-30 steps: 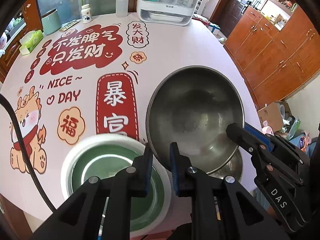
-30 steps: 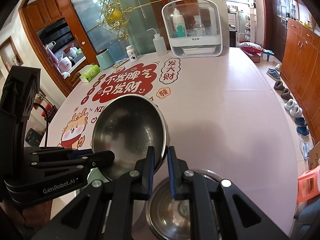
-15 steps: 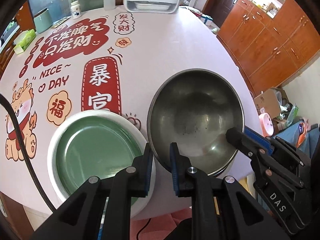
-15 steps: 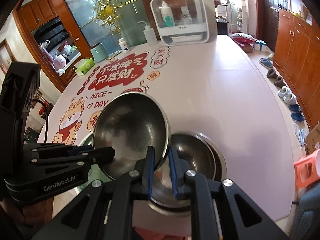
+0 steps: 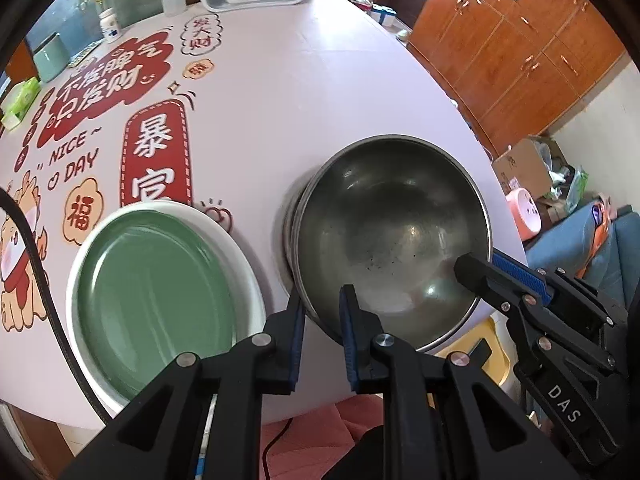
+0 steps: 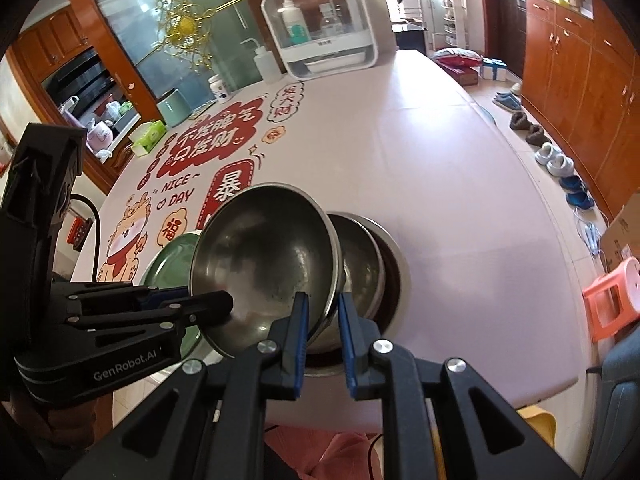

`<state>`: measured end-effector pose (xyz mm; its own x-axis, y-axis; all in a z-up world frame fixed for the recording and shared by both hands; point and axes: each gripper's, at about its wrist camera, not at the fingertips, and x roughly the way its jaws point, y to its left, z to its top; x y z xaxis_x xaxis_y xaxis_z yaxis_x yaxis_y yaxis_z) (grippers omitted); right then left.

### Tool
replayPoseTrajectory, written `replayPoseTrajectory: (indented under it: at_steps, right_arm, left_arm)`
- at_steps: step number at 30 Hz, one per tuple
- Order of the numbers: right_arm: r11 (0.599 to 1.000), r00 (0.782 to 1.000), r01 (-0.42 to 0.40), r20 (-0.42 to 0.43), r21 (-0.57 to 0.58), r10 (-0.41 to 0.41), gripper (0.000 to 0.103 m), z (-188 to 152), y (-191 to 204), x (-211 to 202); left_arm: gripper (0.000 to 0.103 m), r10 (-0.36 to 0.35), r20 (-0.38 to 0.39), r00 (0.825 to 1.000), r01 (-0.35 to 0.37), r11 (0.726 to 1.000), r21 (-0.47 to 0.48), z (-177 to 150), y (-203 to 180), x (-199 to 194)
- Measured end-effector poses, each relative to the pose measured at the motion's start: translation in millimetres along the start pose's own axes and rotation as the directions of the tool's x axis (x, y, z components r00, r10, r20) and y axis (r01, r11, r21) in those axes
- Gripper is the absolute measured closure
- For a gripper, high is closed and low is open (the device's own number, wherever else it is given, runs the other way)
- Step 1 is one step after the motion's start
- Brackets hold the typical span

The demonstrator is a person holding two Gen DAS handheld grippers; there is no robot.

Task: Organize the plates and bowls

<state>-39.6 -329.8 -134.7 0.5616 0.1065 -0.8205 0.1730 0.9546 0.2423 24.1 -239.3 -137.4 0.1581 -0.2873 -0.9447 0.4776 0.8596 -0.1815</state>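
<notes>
Gripping tilted steel bowl (image 6: pixel 264 264) rim: both hand-held grippers (image 5: pixel 322 308) (image 6: pixel 323 312).

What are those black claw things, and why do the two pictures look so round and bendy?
The claws are two grabbers, each with two fingers, and a person holds one in each hand. Each grabber carries a little camera with a very wide lens, which bends the picture.

One picture looks along the left gripper, the other along the right gripper. Each camera also sees the other grabber at the side.

Both grabbers pinch the rim of the same big shiny steel bowl, from opposite sides, holding it tilted over a stack of smaller steel bowls on the pale pink table. Beside them lies a green plate with a white rim. The tabletop has red stickers and a cartoon animal. At the far end stand a white storage box and some bottles.
</notes>
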Motion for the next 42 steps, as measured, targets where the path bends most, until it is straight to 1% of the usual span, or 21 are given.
replayPoseTrajectory:
  at_steps: [10, 16, 22, 26, 35, 38, 42]
  right_arm:
    - [1.0, 1.0, -0.001, -0.009, 0.028, 0.001, 0.086, -5, -12, 1]
    - [0.999, 1.0, -0.022, -0.02, 0.044, 0.023, 0.085, -6, -17, 4]
    - [0.997, 0.999, -0.044, -0.011, 0.057, 0.044, 0.082, -9, -20, 3]
    - [0.997, 0.999, -0.045, -0.01, 0.067, 0.046, 0.082, -11, -21, 3]
    - [0.989, 0.999, -0.041, -0.001, 0.14, 0.042, 0.08, -14, -33, 1]
    - [0.983, 0.998, -0.064, -0.009, 0.173, 0.066, 0.08, -14, -38, 2]
    - [0.963, 0.994, -0.101, -0.013, 0.249, 0.107, 0.08, -15, -49, 4]
  left_arm:
    - [0.088, 0.009, -0.02, 1.0, -0.009, 1.0, 0.014, 0, -12, 10]
    - [0.088, 0.027, -0.03, 0.999, -0.026, 1.0, 0.018, 5, -14, 14]
    - [0.085, 0.042, -0.031, 0.999, -0.042, 0.999, 0.02, 11, -15, 16]
    - [0.083, 0.041, -0.03, 0.999, -0.04, 0.999, 0.022, 12, -16, 15]
    - [0.081, 0.037, -0.018, 0.999, -0.036, 0.999, 0.031, 17, -14, 12]
    - [0.081, 0.032, -0.01, 0.999, -0.032, 0.999, 0.033, 19, -11, 9]
    - [0.079, 0.03, -0.001, 1.0, -0.03, 0.999, 0.043, 23, -9, 7]
